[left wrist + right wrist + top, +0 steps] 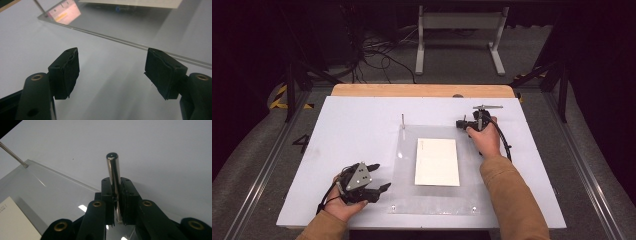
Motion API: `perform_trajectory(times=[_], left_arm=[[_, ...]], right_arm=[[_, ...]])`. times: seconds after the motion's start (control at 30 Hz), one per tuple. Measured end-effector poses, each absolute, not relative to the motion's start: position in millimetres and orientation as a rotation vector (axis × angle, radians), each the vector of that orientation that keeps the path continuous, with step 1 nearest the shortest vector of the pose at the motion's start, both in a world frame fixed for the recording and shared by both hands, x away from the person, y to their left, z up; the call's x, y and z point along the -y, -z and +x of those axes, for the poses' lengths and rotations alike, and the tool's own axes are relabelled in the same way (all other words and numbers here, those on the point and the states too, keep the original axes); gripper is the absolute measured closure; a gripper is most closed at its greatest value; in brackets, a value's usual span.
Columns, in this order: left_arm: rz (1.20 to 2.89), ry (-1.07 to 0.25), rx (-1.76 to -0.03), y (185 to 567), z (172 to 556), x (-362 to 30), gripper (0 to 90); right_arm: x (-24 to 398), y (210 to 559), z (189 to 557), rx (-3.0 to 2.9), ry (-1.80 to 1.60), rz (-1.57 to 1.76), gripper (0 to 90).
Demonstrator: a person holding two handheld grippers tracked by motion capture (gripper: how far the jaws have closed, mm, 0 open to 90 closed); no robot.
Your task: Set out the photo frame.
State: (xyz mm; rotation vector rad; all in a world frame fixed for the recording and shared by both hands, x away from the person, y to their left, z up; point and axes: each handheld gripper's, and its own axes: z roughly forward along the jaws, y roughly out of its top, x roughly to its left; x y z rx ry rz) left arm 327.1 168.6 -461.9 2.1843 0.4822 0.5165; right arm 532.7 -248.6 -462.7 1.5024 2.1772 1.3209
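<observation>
Surroundings: dark room, grey floor with loose cables and a white frame stand behind; white worktop [362,125] with a wooden edge at the far side.
Base: clear acrylic plate [407,195] lying flat on the worktop, a white card [437,161] resting on its middle.
Standing pin: thin metal pin [403,121] upright at the plate's far left corner; seen also at the upper left of the right gripper view [12,156].
Held part: polished steel rod [113,175] clamped upright between the jaws of the right tongs [117,195], lower end at or just above the plate's far right corner; whether seated in a hole, cannot tell.
Right tongs: closed narrow on the rod, gripped low on its shaft, most of the length standing free above.
Left tongs: [112,72] jaws spread wide, holding nothing, hovering over bare worktop just beside the plate's near left edge; in the high view at the near left [369,185].
Risk, tilt: likely jamming or missing the hole if the rod leans while going down.
Risk, slip: smooth shaft against a narrow grip, possibly sliding or twisting under downward push.
Risk, plate shift: plate unheld by the left tongs, possibly skating on the worktop and disturbing the card and the standing pin.
Risk, early release: rod toppling and rolling off if let go before fully seated.
</observation>
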Motion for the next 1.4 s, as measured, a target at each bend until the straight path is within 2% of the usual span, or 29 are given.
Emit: perform_trajectory(times=[0.33, 0.57, 0.83, 1.13, 1.4], left_arm=[[2.246, -0.503, -0.458, 469.5, 327.0, -168.9, 29.3], [2.244, -0.556, -0.322, 466.8, 318.6, -156.9, 28.2], [2.153, -0.582, -0.228, 459.0, 314.4, -144.2, 27.9], [2.126, -0.613, -0.169, 454.6, 316.3, -127.6, 26.5], [2.101, -0.632, -0.083, 451.0, 314.5, -117.0, 33.9]], right_arm=[[251.5, 464.0, 534.8, -2.178, -1.357, 1.531, 81.8], [251.7, 464.3, 535.4, -2.18, -1.362, 1.537, 81.5], [253.1, 465.1, 536.4, -2.177, -1.385, 1.565, 81.2], [253.8, 465.4, 536.4, -2.172, -1.39, 1.578, 80.8], [254.6, 465.6, 536.5, -2.165, -1.397, 1.594, 80.8]])
